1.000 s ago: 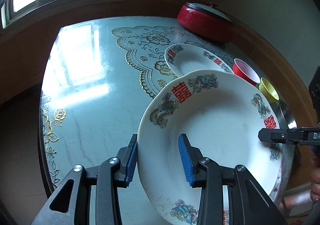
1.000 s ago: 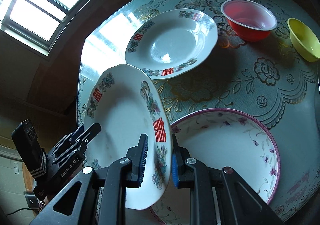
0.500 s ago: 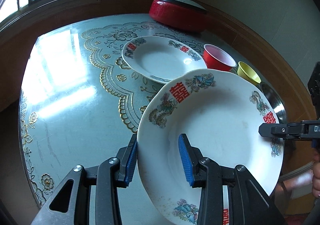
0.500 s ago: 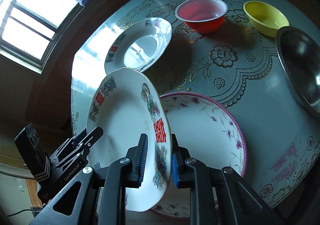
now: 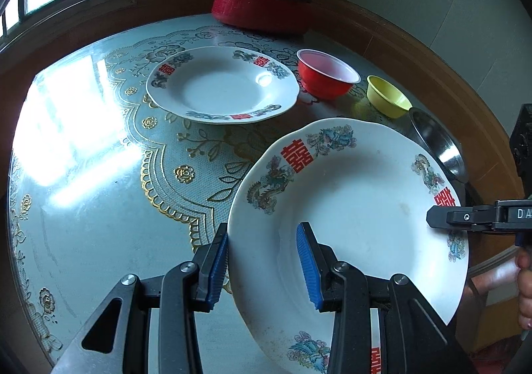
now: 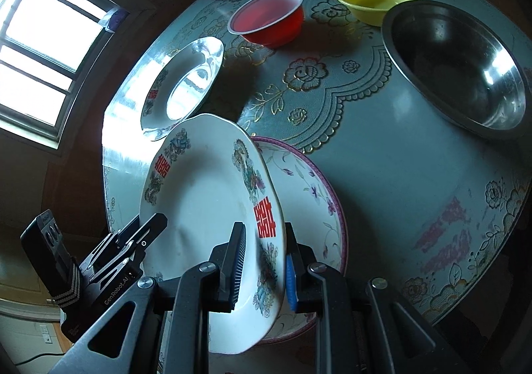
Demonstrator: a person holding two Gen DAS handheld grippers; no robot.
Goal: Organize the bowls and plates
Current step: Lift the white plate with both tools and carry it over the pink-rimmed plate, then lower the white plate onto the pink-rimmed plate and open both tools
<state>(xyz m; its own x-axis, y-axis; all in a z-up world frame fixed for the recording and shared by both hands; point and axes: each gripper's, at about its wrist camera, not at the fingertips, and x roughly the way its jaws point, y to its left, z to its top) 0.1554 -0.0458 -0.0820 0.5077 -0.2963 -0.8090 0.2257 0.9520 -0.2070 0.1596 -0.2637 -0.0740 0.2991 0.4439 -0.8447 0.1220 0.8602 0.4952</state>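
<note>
Both grippers hold one white plate (image 5: 359, 207) with red characters and bird patterns, lifted and tilted above the table. My left gripper (image 5: 262, 261) is shut on its near rim. My right gripper (image 6: 264, 257) is shut on the opposite rim; the plate also shows in the right wrist view (image 6: 202, 201). A second matching plate (image 5: 222, 84) lies flat further back, also in the right wrist view (image 6: 186, 81). A larger plate with a purple rim and flowers (image 6: 312, 194) lies on the table under the held plate.
A red bowl (image 5: 326, 74), a yellow bowl (image 5: 387, 96) and a steel bowl (image 6: 455, 68) stand along the right side. A red lidded pot (image 5: 262, 8) sits at the back. The round table (image 5: 99, 174) has a glass top over a lace-patterned cloth.
Both grippers have carried the held plate back and to the right, away from the second matching plate. The steel bowl has come into the right wrist view. Both grips are unchanged.
</note>
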